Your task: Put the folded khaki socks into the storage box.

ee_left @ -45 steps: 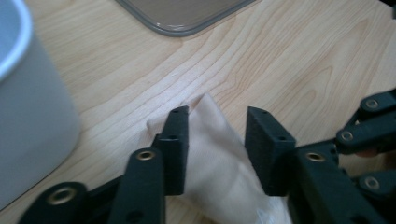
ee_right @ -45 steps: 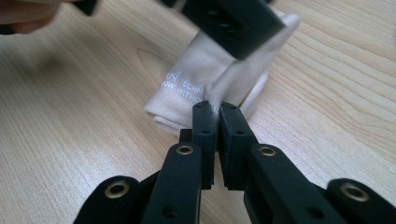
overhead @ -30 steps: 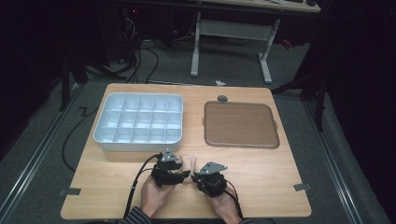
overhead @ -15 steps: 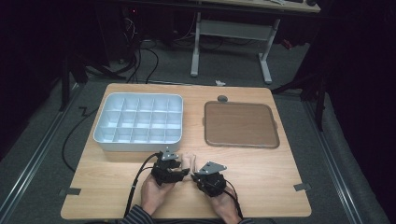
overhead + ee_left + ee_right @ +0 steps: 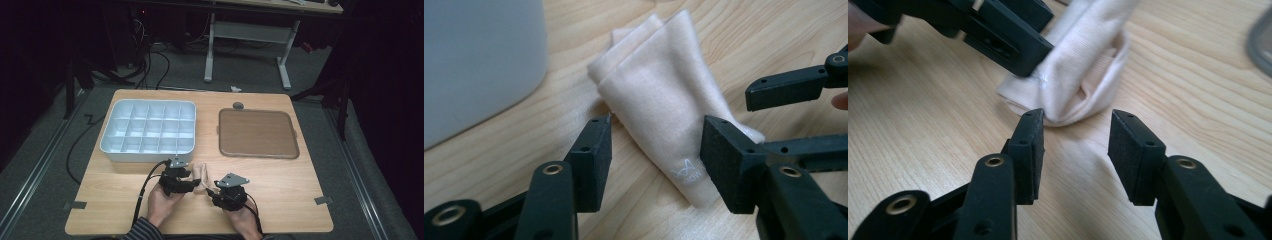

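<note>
A folded cream cloth (image 5: 201, 172) lies on the wooden table near its front edge, between my two grippers. My left gripper (image 5: 192, 181) is open and its jaws have just been opening. In the left gripper view the cloth's (image 5: 664, 95) near end lies between the jaws of the left gripper (image 5: 656, 145), and the pads do not press on it. My right gripper (image 5: 210, 189) is open too, and its jaws have also just been opening. In the right gripper view the cloth's (image 5: 1083, 75) end lies just beyond the tips of the right gripper (image 5: 1077, 127).
A white compartment tray (image 5: 147, 156) stands behind the left hand, and its wall (image 5: 479, 60) is close by in the left gripper view. A brown flat tray (image 5: 257, 134) lies at the back right. A small dark round thing (image 5: 238, 105) sits behind it.
Both hands have stayed at the same spot near the front edge. The earlier high views are too small to show any change at the jaws.
</note>
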`<state>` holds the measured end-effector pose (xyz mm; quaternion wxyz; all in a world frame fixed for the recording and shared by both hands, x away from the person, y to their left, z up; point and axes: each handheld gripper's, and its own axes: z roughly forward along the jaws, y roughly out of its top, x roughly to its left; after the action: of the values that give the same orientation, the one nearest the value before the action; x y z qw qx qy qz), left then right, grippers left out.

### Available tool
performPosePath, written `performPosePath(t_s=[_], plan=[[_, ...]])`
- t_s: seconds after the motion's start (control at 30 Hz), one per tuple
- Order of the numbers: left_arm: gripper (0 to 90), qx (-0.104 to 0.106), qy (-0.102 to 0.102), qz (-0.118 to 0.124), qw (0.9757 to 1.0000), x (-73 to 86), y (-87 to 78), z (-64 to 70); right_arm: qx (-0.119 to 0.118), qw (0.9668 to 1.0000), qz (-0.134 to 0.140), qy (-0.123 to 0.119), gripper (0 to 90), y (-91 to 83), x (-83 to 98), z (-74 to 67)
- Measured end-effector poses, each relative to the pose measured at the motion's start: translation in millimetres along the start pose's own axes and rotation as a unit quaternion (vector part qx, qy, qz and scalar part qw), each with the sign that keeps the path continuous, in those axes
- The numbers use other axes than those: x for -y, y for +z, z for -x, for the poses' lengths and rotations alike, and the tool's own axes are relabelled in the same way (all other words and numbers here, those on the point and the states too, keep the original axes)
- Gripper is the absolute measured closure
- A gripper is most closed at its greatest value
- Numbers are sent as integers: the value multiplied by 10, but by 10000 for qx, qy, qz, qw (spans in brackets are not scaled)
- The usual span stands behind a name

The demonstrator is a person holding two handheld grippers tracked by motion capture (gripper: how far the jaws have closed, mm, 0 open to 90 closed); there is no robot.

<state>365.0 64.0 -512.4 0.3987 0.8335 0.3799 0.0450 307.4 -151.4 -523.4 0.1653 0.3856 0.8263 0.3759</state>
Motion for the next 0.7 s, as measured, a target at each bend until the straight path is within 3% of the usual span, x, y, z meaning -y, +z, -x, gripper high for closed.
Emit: performPosePath(t_s=[0.1, 0.3, 0.5, 0.7], plan=[[435, 70, -137, 103, 9998, -42, -33, -18, 70, 9999, 39, 91, 561, -55, 34, 64], [377, -4, -264, 199, 9995, -155, -38, -28, 191, 9995, 122, 228, 547, -156, 85, 173], [354, -103, -374, 61, 9992, -250, 53, -39, 381, 9982, 204, 421, 539, -234, 136, 308], [356, -131, -463, -107, 9988, -240, 157, -63, 664, 9950, 262, 698, 524, -335, 204, 507]])
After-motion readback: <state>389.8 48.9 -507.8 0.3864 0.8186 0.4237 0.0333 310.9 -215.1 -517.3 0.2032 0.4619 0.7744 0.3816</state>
